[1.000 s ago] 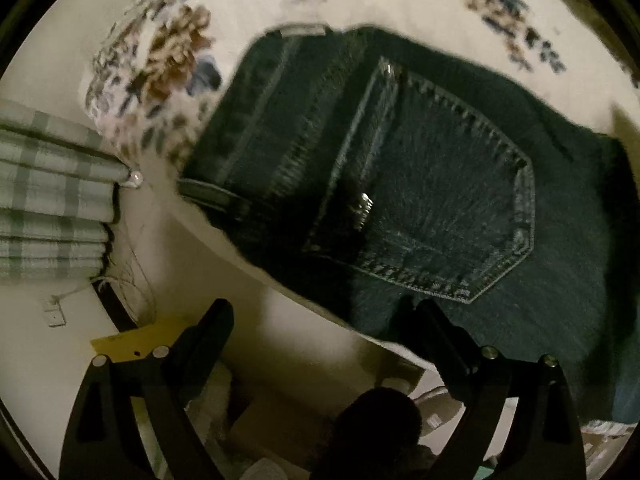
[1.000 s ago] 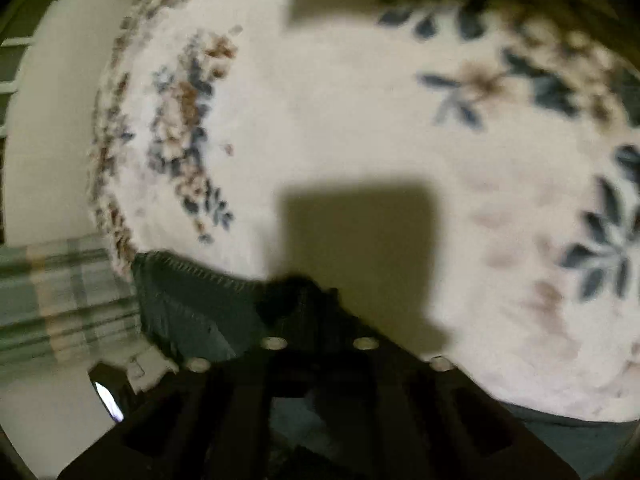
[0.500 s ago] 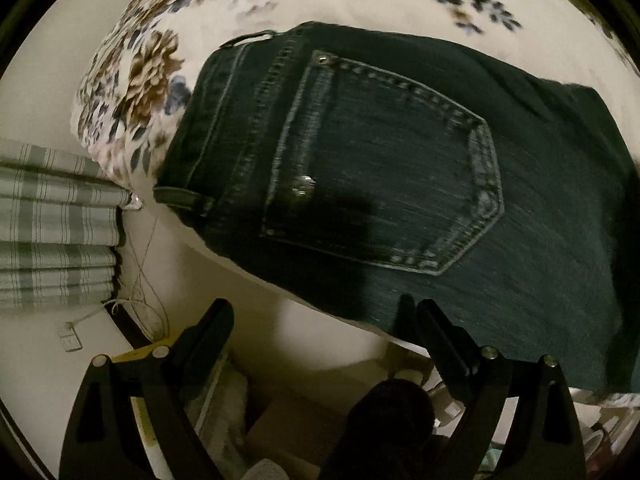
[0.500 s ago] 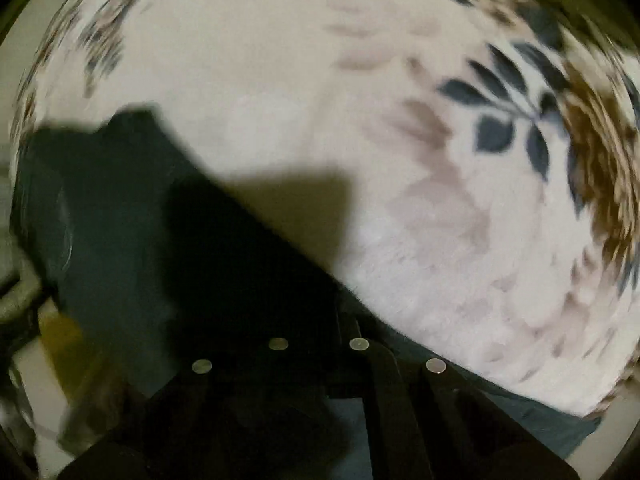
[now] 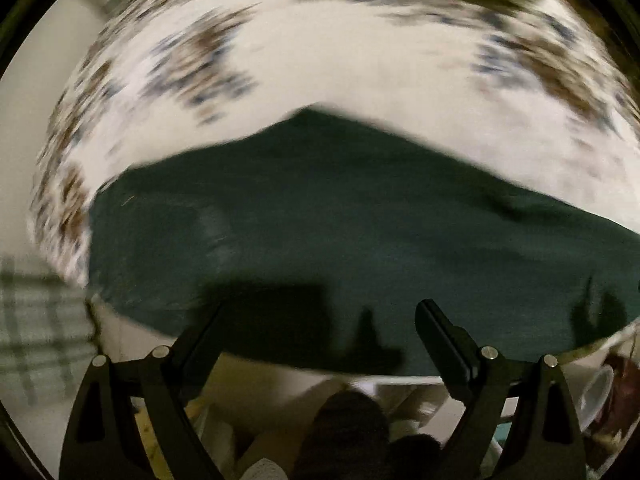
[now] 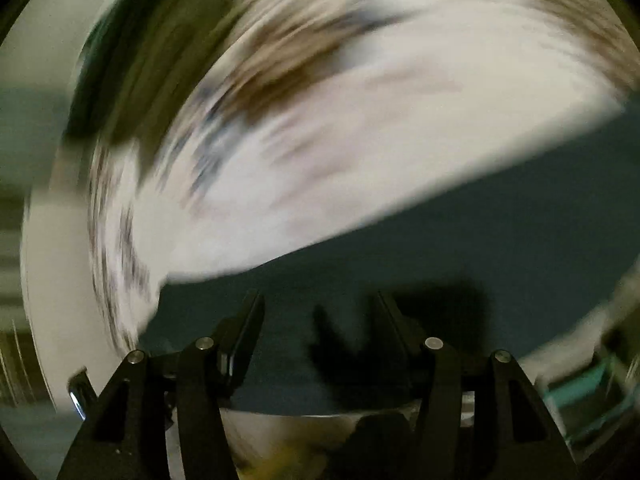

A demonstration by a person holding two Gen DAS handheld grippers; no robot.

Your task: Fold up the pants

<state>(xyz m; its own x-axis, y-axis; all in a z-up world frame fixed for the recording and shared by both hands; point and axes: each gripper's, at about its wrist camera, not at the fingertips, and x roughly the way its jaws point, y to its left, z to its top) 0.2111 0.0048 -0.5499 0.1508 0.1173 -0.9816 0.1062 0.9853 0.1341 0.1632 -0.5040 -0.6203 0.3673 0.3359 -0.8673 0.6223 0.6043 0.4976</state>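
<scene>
Since the earlier frame the right claw (image 6: 318, 312) has spread; left claw (image 5: 318, 322) also spread. Pants (image 5: 340, 232) lie directly ahead of both, crosswise on the bed (image 5: 360, 56).

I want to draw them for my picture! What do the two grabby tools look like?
Both look alike. The left tool and right tool are black, with two long flat fingers on angular arms with triangular cutouts. Small round silver screws dot the joints. No cables, labels or sleeves show.
</scene>
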